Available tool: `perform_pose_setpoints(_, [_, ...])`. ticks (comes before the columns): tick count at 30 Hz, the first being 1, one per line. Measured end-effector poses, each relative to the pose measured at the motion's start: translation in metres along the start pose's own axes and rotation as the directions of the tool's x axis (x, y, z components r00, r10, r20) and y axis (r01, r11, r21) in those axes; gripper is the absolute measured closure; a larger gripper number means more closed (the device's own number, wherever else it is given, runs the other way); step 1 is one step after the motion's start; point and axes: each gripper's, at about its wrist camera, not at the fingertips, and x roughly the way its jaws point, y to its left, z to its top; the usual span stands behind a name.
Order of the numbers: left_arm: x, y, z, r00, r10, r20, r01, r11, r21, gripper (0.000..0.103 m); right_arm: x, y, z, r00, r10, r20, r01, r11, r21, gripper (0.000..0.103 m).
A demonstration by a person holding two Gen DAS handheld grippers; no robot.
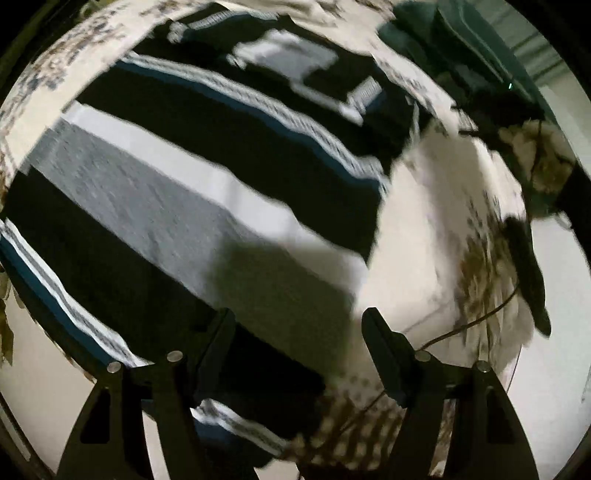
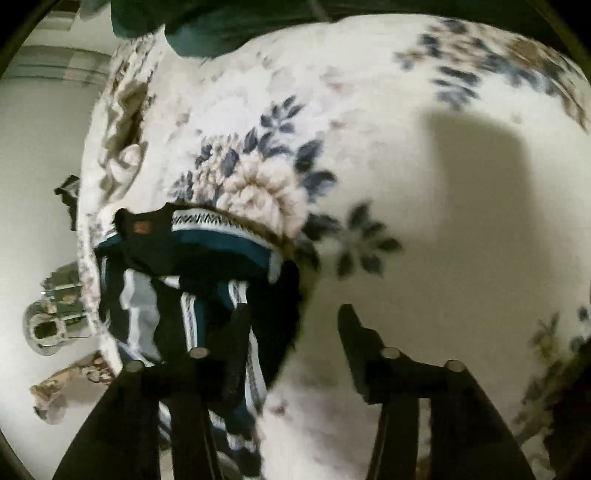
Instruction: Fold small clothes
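A sweater (image 1: 184, 192) with wide black, white, grey and teal bands lies spread across a floral bedspread (image 1: 424, 206). My left gripper (image 1: 295, 328) hangs open over the sweater's lower right edge, with nothing between its fingers. In the right wrist view the same sweater (image 2: 192, 258) shows as a bunched, folded-over part at the lower left of the bedspread (image 2: 406, 184). My right gripper (image 2: 293, 317) stands open there. Its left finger (image 2: 240, 332) is over the dark cloth and its right finger over bare bedspread. The pads press on nothing.
A dark teal bundle (image 1: 424, 33) lies at the far end of the bed, also in the right wrist view (image 2: 221, 26). A thin cable (image 1: 472, 325) and a dark object (image 1: 524, 266) lie to the right. A shiny metal thing (image 2: 48, 328) sits on the floor beside the bed.
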Motion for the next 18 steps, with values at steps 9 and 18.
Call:
perform_pose_setpoints(9, [0.084, -0.045, -0.049, 0.983, 0.156, -0.094, -0.137, 0.974, 0.178, 0.042, 0.030, -0.037, -0.009, 0.977, 0.205, -0.063, -0.196, 0.973, 0.121, 0.051])
perform_pose_setpoints(18, [0.054, -0.036, -0.054, 0.984, 0.175, -0.003, -0.170, 0.957, 0.233, 0.099, 0.096, 0.002, 0.013, 0.975, 0.203, -0.089, -0.190, 0.973, 0.132, 0.095])
